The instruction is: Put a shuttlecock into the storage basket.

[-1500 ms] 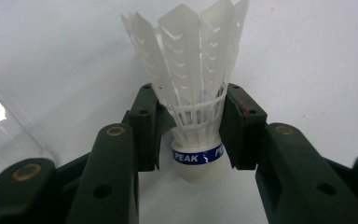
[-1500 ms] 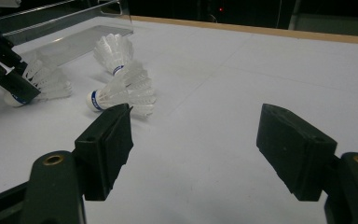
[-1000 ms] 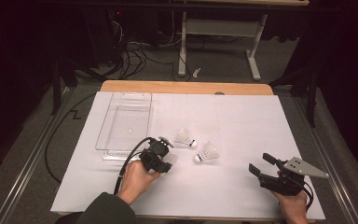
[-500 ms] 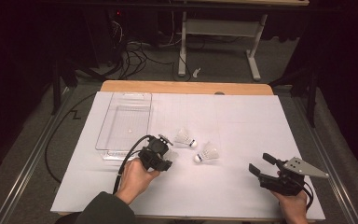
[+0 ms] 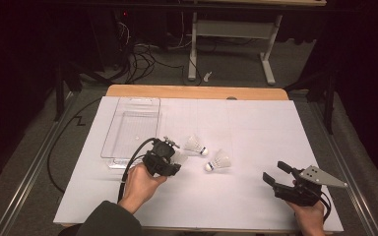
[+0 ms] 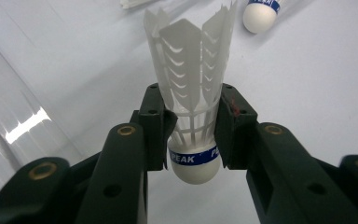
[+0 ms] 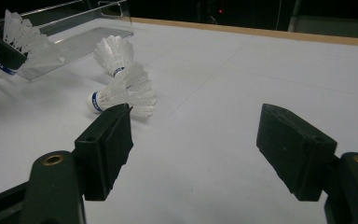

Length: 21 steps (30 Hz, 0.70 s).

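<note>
A white shuttlecock [image 6: 193, 116] is clamped at its lower skirt, just above the blue-banded cork, between the pads of the left gripper [image 5: 170, 160], cork toward the camera and feathers pointing away. Compared with the earlier high views, almost nothing is changed: the gripper is seen in the same spot at about seven o'clock on the white table sheet [image 5: 256, 128], and the same narrow hold on the shuttlecock is kept, so the grasp is judged settled and a carry is judged to be next. A clear plastic tray [image 5: 130, 129] lies just beside the gripper at its eleven o'clock, and is judged the likely place for the shuttlecock. Two more shuttlecocks are lying on their sides at the gripper's two and three o'clock, one nearer [image 5: 195, 145] and one farther [image 5: 218, 161], neither touched. The right gripper [image 5: 278, 178] is held low at five o'clock on the sheet, its jaws spread wide with nothing between them, unmoved as well.
</note>
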Available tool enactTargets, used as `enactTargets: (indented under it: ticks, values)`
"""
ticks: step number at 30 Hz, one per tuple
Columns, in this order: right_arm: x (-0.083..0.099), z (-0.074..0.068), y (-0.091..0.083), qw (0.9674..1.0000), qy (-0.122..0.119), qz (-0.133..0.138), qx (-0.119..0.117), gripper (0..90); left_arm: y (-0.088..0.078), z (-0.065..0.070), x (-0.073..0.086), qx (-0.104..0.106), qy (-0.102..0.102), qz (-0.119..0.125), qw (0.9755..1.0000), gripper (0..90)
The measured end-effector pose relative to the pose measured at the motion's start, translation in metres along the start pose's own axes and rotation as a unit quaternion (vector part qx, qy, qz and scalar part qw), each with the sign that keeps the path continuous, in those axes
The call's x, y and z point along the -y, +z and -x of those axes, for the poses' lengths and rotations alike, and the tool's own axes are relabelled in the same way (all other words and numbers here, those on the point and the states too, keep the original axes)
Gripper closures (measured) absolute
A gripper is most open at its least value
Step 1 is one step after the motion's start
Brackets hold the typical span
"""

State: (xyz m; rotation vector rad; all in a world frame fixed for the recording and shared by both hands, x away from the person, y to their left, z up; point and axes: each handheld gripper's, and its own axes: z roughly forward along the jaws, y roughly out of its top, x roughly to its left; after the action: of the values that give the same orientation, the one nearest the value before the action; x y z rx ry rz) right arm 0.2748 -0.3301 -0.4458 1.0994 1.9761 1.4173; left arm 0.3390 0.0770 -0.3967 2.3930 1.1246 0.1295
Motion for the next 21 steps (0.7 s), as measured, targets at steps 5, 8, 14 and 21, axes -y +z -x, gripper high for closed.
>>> enactTargets:
  ticks: [5,8,14,21]
  values:
    - [0.0,0.0,0.0,1.0,0.0,0.0,0.0,27.2,-0.003,-0.001,-0.001,-0.001,-0.002,0.006,1.0,67.8]
    - [0.0,0.0,0.0,1.0,0.0,0.0,0.0,27.2,-0.005,-0.004,-0.002,0.001,-0.005,0.011,0.9999,67.8]
    - [0.0,0.0,0.0,1.0,0.001,0.001,0.0,27.2,-0.008,-0.007,-0.003,0.001,-0.011,0.02,0.9997,67.9]
    - [0.0,0.0,0.0,1.0,0.0,0.001,0.0,27.2,-0.015,-0.012,-0.005,0.001,-0.018,0.03,0.9994,67.9]
